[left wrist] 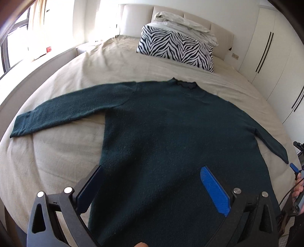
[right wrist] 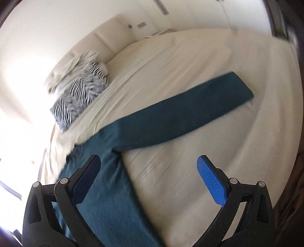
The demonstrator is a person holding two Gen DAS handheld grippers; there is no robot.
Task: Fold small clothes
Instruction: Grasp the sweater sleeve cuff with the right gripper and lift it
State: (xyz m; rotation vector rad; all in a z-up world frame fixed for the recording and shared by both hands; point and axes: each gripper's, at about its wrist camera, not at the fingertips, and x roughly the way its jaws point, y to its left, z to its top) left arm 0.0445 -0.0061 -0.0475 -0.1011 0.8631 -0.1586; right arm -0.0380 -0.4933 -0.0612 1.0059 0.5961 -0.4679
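Sunlit window (left wrist: 17,38), padded headboard (left wrist: 171,17), beige bed (left wrist: 57,152), white wardrobes (left wrist: 275,57)

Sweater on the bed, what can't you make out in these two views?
- Left wrist view: the sweater hem is cut off by the bottom edge and the left gripper.
- Right wrist view: motion blur smears the pillow; the collar lies outside the frame.
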